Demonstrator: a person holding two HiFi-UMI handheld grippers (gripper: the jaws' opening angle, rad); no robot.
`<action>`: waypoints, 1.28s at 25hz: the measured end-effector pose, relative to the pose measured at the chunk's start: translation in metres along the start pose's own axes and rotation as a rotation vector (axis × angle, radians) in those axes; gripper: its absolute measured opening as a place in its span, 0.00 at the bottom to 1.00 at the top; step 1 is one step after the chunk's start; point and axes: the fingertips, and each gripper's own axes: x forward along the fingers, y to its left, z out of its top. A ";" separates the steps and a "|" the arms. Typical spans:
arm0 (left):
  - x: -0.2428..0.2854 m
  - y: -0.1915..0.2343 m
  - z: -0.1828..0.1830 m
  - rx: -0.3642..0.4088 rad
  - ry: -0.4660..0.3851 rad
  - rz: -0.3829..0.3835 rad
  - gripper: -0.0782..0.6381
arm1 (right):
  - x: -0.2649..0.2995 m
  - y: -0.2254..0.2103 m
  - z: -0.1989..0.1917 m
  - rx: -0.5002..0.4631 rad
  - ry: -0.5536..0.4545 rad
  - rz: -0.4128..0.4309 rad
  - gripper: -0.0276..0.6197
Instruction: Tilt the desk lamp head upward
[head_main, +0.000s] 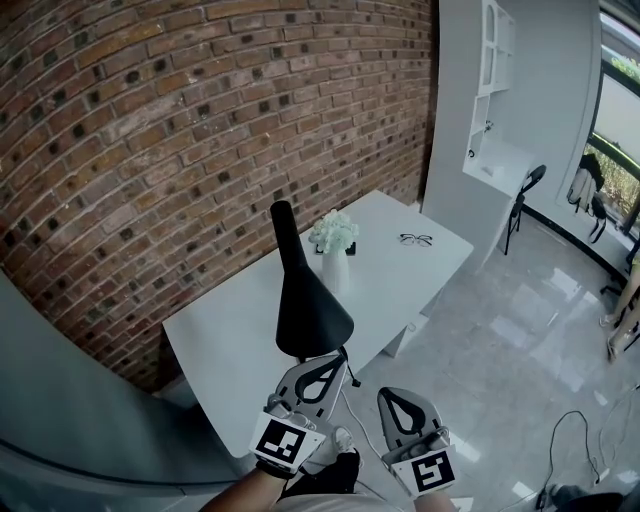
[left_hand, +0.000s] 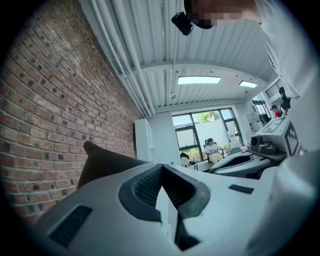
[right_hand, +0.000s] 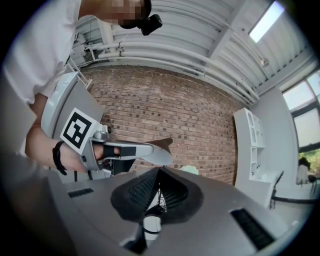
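Standing beyond left jaws, lamp head (head_main: 309, 305)

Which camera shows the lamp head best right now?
Head view: the whole black lamp head shows, cone to rim. Left gripper view catches one dark edge; right gripper view only its tip.

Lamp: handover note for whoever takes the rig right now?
Left tongs: shut, empty, tip just under the lamp head's wide rim; contact unclear.
Right tongs: shut, empty, beside the left, off the lamp.
Lamp sits at the near edge of the table, base hidden; head steep, narrow end up, wide mouth toward you.
Done: nothing visible yet, no grip on the head.
Left: probably catch the rim and tilt the head up.
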 end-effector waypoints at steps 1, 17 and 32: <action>-0.003 0.000 -0.001 -0.003 0.002 0.006 0.12 | -0.003 0.002 0.001 -0.003 0.001 0.001 0.07; -0.059 -0.032 -0.003 0.012 -0.010 0.032 0.12 | -0.040 0.036 0.002 0.014 0.008 0.038 0.07; -0.082 -0.055 -0.008 0.001 0.010 0.009 0.12 | -0.064 0.050 0.004 0.022 0.004 0.030 0.07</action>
